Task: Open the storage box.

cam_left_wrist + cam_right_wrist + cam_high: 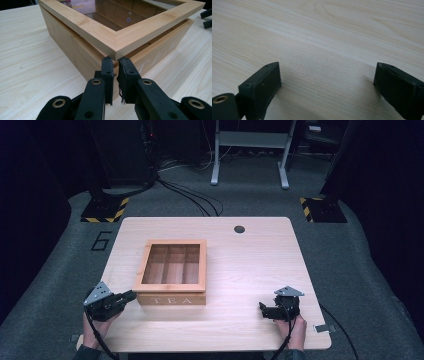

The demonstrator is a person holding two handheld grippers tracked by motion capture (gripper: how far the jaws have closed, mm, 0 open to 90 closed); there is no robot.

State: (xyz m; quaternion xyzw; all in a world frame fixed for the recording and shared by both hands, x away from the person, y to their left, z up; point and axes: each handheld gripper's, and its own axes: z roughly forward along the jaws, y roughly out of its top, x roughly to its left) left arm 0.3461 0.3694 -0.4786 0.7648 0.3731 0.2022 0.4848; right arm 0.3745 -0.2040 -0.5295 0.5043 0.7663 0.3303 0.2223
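- One tea box [171, 298] stood at the left gripper's [131, 295] fingertips.
- Two grippers lay on one table [250, 270]; the right gripper [263, 310] had bare wood between its fingers.

Wooden tea box [171, 272] sits on table left of centre, square to the edge. Glass-paned lid [117, 40] raised slightly at near left corner. "TEA" lettered on front; inner dividers visible.
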